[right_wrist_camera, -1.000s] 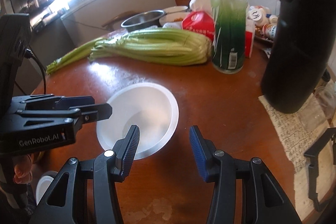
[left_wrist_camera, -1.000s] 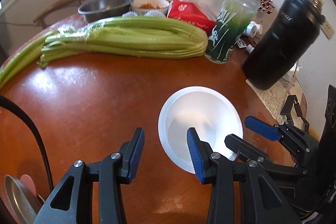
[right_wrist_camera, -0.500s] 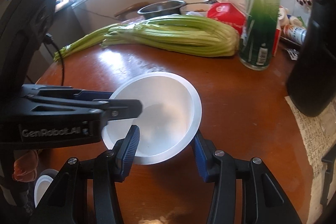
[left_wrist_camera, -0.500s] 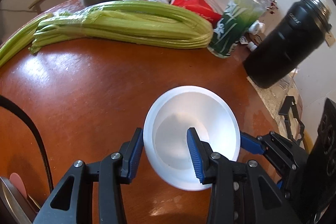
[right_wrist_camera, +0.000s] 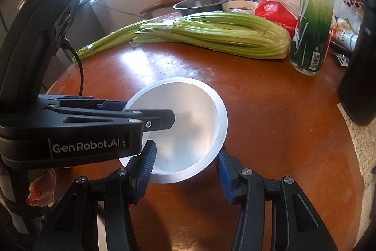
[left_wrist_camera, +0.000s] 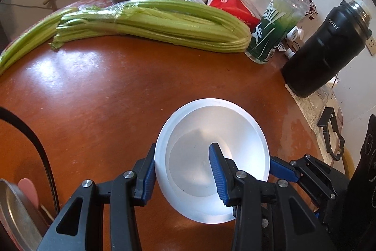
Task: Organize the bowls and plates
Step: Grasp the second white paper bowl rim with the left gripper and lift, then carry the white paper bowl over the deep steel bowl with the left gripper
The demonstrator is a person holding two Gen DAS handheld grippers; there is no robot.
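- Left gripper (left_wrist_camera: pixel 182 147) is drawn in about as narrow as it goes, straddling the side wall of the white bowl (left_wrist_camera: pixel 211 124); one pad sits against the outside and the other hangs inside, so it looks pinched on that wall.
- Right gripper (right_wrist_camera: pixel 185 148) stands apart, its jaws having just been opening; the bowl's near rim lies between them, one pad inside and one at the rim's outer edge, though I see no real clamp there.
- That bowl sits on the near part of the round wooden table (left_wrist_camera: pixel 105 98), tipped a little rather than flat.
- It looks like thin plastic or foam to me — light, smooth and a bit flexible; it would likely skate on the polished wood or buckle if squeezed hard.
- Best hold, I'd judge, is across the rim and upper wall — shallow and gentle.
- Beyond it lie the celery (left_wrist_camera: pixel 152 22), a green bottle (left_wrist_camera: pixel 275 22) and a black flask (left_wrist_camera: pixel 324 51), all well apart from the bowl.
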